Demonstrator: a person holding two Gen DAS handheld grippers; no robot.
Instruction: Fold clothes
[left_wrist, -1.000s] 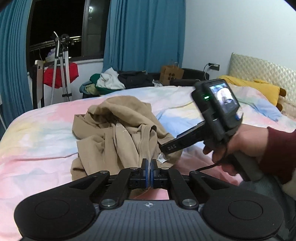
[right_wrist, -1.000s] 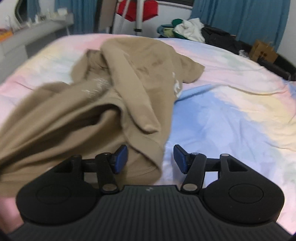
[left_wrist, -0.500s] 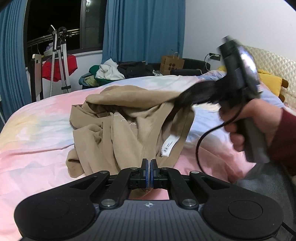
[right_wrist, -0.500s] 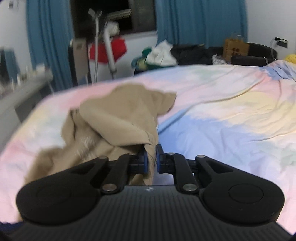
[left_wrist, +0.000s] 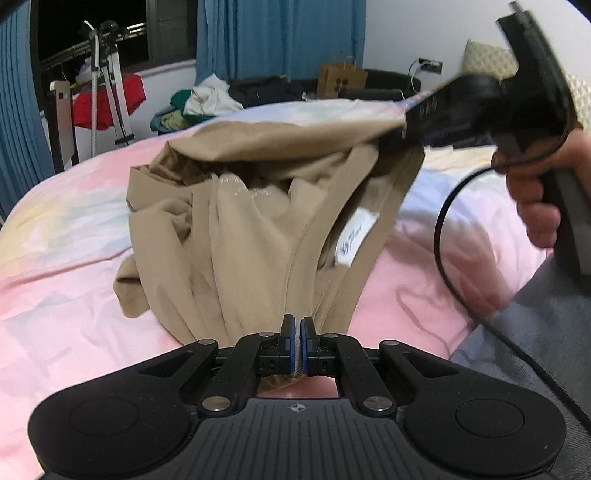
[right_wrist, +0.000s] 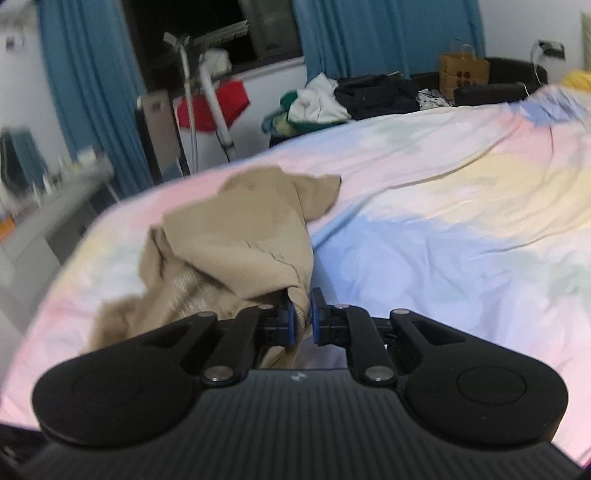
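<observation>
The room is lit evenly by soft indoor light; the window (left_wrist: 92, 33) is seen black. Straight lines are bowed by fisheye distortion at the edges. The right gripper (left_wrist: 406, 125) is smeared by motion blur; the right wrist view is softened throughout.

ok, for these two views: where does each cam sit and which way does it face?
Left wrist: sits on the left gripper, looks along its fingers across the bed toward the window; the shut jaws pinch the tan garment; the right gripper and the hand holding it show at upper right.
Right wrist: sits on the right gripper, faces the same window side; its jaws pinch a garment edge; no hand shows.
Shared: tan garment, bed, blue curtains, paper bag, clothes pile.
</observation>
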